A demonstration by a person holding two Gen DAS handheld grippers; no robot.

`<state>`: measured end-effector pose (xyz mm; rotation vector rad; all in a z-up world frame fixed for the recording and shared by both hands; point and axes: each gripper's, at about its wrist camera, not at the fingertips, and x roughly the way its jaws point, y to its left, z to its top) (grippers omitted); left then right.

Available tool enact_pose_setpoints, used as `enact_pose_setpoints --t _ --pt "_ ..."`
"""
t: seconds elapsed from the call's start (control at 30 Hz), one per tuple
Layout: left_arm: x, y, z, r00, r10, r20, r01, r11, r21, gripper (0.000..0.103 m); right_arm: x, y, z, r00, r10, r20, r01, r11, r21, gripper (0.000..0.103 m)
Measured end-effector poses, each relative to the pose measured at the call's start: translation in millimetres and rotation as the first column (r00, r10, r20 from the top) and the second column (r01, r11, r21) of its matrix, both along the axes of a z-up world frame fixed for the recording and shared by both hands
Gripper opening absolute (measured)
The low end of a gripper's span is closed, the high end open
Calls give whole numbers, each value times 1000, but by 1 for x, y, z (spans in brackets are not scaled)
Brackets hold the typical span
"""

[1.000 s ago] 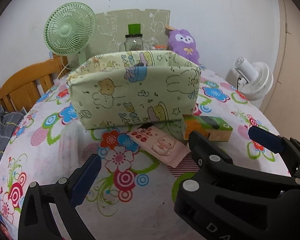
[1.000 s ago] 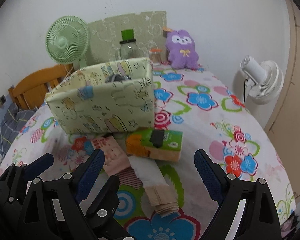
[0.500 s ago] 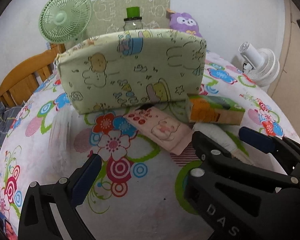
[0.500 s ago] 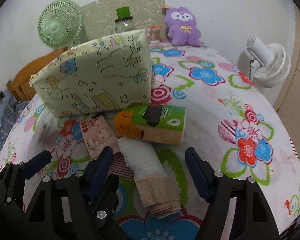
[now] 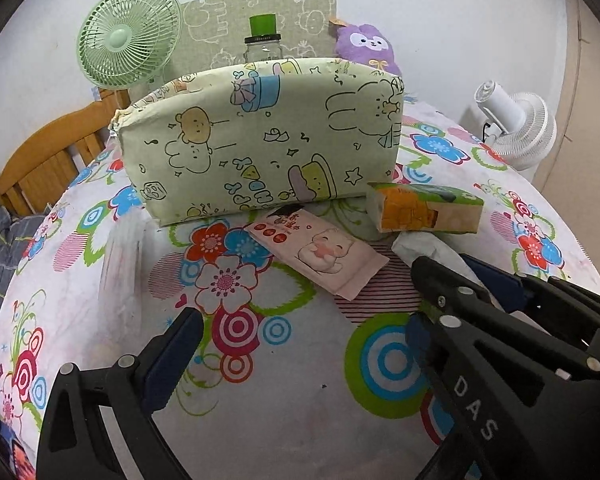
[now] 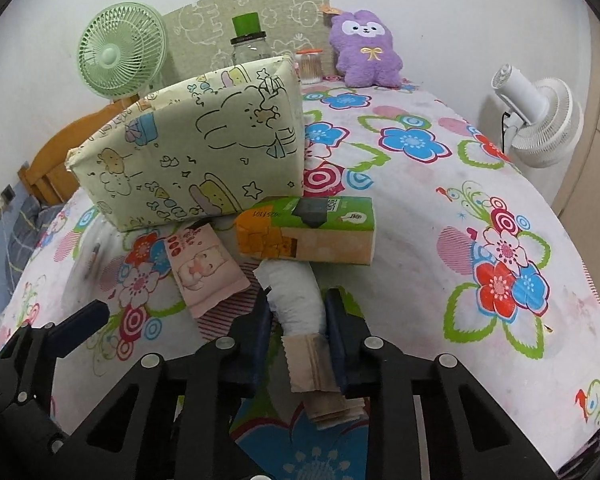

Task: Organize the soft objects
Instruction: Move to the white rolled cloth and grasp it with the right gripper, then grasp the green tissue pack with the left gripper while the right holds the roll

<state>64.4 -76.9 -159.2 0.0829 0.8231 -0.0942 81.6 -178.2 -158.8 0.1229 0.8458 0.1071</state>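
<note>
While the right gripper is closing on the rolled sock near its cuff, and the left gripper idles wide open, the limp roll could unroll or slip when lifted.

Reads "DAS" in pale capitals on the black arm of the right gripper, seen in the left wrist view. Bears red characters, too small to read, on the pink wipes packet. Carries upside-down print, not legible, on the green and orange tissue pack. Nothing else readable.
</note>
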Motion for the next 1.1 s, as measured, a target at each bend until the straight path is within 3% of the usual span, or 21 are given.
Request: enact_pose_setpoints --t 0.43,0.83,1.1 --pt "-13 4 16 999 11 47 -10 1000 -7 102 -30 2 25 998 -3 70 2 1000 11 26" --pt "7 -6 29 998 17 64 -16 1000 -18 102 -13 -11 38 992 -59 107 58 998 14 26" --pt "22 -27 29 997 -30 66 32 999 -30 102 -3 -33 40 988 -103 112 104 995 1 26"
